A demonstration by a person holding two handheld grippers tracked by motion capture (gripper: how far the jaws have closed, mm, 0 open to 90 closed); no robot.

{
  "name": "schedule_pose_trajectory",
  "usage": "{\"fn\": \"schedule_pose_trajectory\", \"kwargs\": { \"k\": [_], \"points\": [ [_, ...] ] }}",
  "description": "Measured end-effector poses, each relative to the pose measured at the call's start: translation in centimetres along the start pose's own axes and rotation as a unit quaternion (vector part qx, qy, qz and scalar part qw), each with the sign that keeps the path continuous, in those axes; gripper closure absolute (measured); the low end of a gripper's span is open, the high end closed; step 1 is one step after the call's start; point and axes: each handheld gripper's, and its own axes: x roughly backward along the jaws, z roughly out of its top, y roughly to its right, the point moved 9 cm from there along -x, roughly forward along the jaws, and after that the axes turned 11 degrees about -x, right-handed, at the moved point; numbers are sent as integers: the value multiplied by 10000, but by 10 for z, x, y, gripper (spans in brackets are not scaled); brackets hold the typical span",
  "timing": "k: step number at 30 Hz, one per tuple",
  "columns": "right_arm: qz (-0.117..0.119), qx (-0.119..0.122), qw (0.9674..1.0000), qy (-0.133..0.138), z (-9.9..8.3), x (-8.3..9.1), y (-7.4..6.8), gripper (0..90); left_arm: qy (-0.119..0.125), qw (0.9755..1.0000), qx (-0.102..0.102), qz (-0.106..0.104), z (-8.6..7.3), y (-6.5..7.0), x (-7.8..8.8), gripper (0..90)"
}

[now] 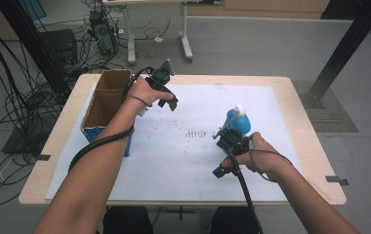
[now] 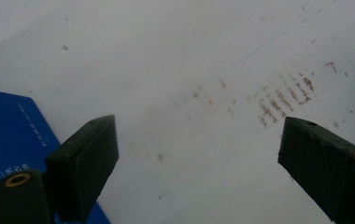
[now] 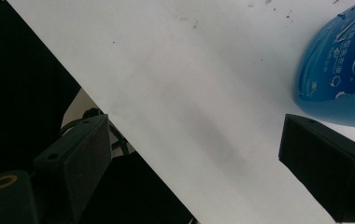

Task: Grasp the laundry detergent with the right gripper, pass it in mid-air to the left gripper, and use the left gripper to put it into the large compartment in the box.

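The right gripper [image 1: 224, 163] hovered near the table's front, jaws apart and empty. Just beyond it stood the blue bottle [image 1: 238, 122], a smooth, rounded plastic that was probably slippery, best gripped across its body. Farther off, the left gripper [image 1: 166, 90], jaws apart, hung beside the cardboard box [image 1: 106, 100].

High view: fixed above the person's side, facing forward and down over the whole table [image 1: 300, 105]. Left gripper view: close, looking down past its jaws at the sheet [image 2: 175, 70]. Right gripper view: close, same sheet, bottle [image 3: 339, 74] beyond one jaw. All three share the sheet.
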Motion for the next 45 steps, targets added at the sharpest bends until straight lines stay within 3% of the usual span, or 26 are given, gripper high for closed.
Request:
{"fn": "schedule_pose_trajectory", "kwargs": {
  "k": [16,30,45],
  "points": [
    [34,-15,10000,55,-3,0,-1,93,-38,10000,-43,-43,-6,7,2,121],
    [-9,-162,9998,78,-15,3,11,93,-190,9995,-195,-148,-19,22,4,113],
    [-30,-278,9996,56,-27,-1,24,94,-85,9991,-243,-330,-27,38,16,94]
  ]
}}
